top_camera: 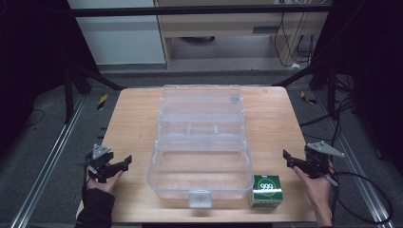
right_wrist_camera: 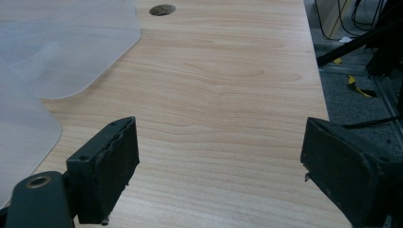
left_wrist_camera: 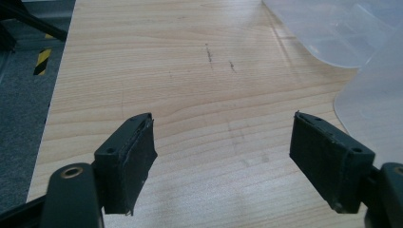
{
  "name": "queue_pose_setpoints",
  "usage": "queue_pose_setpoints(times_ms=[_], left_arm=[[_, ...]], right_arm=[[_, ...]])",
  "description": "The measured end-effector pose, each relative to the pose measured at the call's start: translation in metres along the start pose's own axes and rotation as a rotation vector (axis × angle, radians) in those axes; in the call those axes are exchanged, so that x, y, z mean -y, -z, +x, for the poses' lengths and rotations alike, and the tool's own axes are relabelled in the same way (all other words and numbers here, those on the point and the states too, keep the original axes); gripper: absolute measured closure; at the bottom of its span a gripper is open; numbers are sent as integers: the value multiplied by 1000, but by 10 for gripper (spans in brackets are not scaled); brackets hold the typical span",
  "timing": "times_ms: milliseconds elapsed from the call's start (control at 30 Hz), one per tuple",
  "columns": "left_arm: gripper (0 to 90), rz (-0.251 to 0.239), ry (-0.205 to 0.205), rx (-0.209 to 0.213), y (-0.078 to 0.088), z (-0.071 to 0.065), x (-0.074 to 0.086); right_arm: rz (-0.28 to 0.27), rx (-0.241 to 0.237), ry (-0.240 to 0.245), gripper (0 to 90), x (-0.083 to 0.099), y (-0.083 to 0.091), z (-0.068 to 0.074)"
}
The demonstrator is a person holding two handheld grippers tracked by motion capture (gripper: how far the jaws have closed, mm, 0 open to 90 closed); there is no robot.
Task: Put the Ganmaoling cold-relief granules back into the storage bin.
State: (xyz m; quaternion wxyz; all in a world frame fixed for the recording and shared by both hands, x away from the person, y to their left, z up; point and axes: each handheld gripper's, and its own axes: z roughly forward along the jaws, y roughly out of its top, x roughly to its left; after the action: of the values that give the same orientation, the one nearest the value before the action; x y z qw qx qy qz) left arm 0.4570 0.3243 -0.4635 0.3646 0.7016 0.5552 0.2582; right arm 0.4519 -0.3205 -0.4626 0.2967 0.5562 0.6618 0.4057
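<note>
Spanning the middle of the scene, a light wooden table (top_camera: 133, 123). Lying open at its centre, a clear plastic box (top_camera: 199, 164), lid tipped back toward the far edge. Sitting just beside the box's near right corner, a small green carton (top_camera: 266, 190) marked 999. Hovering off the box's left side, left gripper (top_camera: 124, 162), jaws spread wide, gripping nothing. Hovering right of the carton, right gripper (top_camera: 288, 158), jaws likewise parted and empty.

The left claw (left_wrist_camera: 223, 156) hangs wide apart over the bare wooden surface (left_wrist_camera: 190, 85), with a clear plastic case (left_wrist_camera: 342, 33) at upper right
</note>
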Motion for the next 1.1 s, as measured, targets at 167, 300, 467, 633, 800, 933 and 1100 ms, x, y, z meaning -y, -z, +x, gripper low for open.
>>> queue_pose_setpoints(times_ms=[167, 300, 467, 633, 800, 933, 1100], left_arm=[[238, 3, -21, -6, 1, -4, 0], [243, 14, -31, -4, 0, -5, 0], [243, 26, -29, 2, -2, -4, 2], [240, 30, -34, 2, -3, -5, 3], [240, 41, -38, 3, -5, -6, 4], [239, 48, -43, 4, -7, -6, 4], [239, 51, -45, 4, -7, -6, 4]], right_arm=[[-27, -6, -10, 135, -4, 10, -3], [-40, -15, 1, 134, -9, 17, -2], [-49, -39, 35, 129, -18, 23, 4], [-44, -79, 95, 118, -31, 30, 14], [-24, -134, 163, 107, -46, 39, 25], [13, -174, 256, 93, -58, 45, 39], [53, -235, 329, 78, -70, 51, 55]])
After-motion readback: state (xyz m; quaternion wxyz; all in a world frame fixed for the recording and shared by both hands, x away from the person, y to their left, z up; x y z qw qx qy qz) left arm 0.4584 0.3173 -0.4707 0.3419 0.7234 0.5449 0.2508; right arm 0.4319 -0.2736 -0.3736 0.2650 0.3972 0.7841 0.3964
